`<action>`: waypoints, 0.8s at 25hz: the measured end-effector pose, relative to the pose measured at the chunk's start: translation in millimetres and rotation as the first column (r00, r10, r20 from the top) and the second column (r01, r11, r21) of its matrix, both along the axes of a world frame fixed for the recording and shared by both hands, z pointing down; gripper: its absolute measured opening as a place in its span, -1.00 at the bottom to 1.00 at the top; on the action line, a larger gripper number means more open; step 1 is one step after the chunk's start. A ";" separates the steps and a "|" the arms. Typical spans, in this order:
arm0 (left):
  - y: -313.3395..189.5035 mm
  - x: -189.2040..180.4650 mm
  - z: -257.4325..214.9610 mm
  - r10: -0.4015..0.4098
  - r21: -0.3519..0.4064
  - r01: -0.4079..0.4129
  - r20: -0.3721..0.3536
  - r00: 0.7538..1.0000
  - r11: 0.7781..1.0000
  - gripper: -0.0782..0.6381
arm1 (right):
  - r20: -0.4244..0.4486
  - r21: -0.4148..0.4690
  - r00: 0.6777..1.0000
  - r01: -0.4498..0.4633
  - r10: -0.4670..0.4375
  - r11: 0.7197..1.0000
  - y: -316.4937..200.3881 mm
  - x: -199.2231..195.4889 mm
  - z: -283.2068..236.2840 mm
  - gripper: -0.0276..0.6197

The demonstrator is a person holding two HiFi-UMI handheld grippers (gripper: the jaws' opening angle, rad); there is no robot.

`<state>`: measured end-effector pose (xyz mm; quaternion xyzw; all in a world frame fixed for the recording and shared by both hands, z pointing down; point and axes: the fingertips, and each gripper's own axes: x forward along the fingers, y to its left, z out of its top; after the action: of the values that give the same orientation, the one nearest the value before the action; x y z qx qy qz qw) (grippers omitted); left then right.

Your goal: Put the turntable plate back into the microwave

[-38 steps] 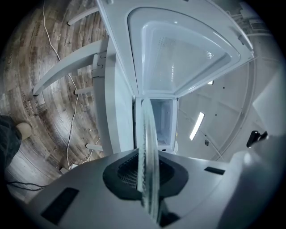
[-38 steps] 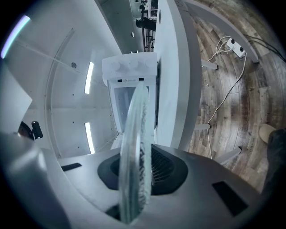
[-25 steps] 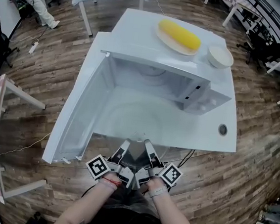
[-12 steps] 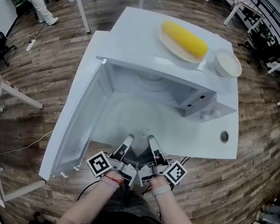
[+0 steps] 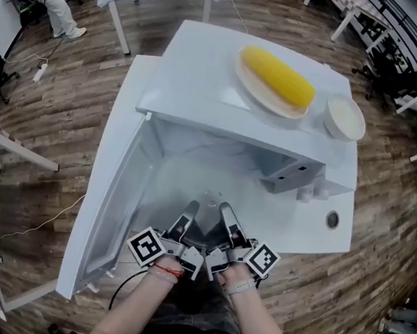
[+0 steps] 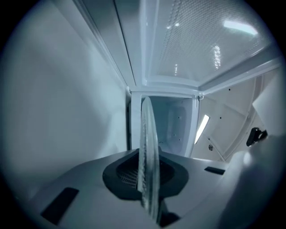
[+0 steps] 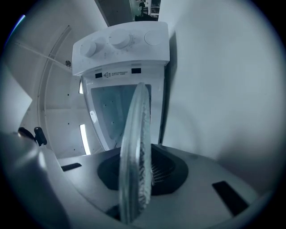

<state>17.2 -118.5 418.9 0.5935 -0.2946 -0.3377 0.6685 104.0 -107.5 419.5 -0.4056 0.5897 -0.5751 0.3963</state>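
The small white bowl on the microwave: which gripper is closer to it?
Right. The right gripper, holding the clear glass turntable plate, is below-left of the small round white bowl in the head view; the left gripper sits farther left.

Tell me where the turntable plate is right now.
Head view, bottom centre: the turntable plate is gripped by the left gripper and right gripper at the open microwave's mouth, door swung left.

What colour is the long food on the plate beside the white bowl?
Bright yellow: the long corn-like food shows best in the head view.
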 end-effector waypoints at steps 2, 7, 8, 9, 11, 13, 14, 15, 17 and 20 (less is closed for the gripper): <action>-7.9 4.1 1.1 -0.001 0.000 0.001 0.004 1.000 1.000 -0.69 | 0.005 -0.003 1.000 0.001 -0.001 1.000 -7.5 4.1 2.3 -0.69; -23.5 5.1 5.8 -0.004 0.001 0.004 0.041 0.999 1.000 -0.69 | 0.017 -0.001 1.000 0.005 -0.005 1.000 -23.5 7.9 5.8 -0.69; -27.0 5.5 6.6 -0.002 0.006 0.001 0.047 0.999 1.000 -0.69 | 0.018 0.000 1.000 0.004 -0.004 1.000 -26.6 9.0 6.7 -0.69; -30.8 6.9 6.4 -0.001 0.013 0.000 0.048 0.999 1.000 -0.69 | 0.018 0.004 1.000 0.002 -0.002 1.000 -30.0 10.7 7.1 -0.70; -36.7 11.2 5.8 -0.002 0.019 0.001 0.044 0.999 1.000 -0.69 | 0.019 0.015 1.000 0.001 -0.001 1.000 -36.0 14.5 7.1 -0.69; -40.0 13.6 7.6 -0.004 0.017 0.004 0.046 0.999 1.000 -0.69 | 0.014 0.018 1.000 0.005 -0.005 1.000 -40.2 17.1 7.4 -0.69; -41.6 13.9 8.4 -0.006 0.015 0.006 0.046 0.999 1.000 -0.69 | 0.009 0.019 1.000 0.008 -0.008 1.000 -42.2 17.6 7.4 -0.69; -43.0 14.0 8.8 -0.010 0.016 0.009 0.042 0.999 1.000 -0.69 | 0.003 0.020 1.000 0.012 -0.012 1.000 -43.9 17.6 7.5 -0.69; -44.3 13.5 9.4 -0.021 0.020 0.020 0.032 0.999 1.000 -0.69 | -0.002 0.022 1.000 0.021 -0.021 1.000 -45.8 16.9 7.6 -0.69; -44.4 13.0 11.3 -0.037 0.020 0.036 0.024 0.999 0.999 -0.69 | 0.007 0.041 0.999 0.040 -0.040 0.998 -47.7 16.3 5.6 -0.70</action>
<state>30.2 -162.9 430.1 0.5988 -0.3102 -0.3454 0.6526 120.3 -155.1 425.2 -0.3832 0.6076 -0.5725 0.3953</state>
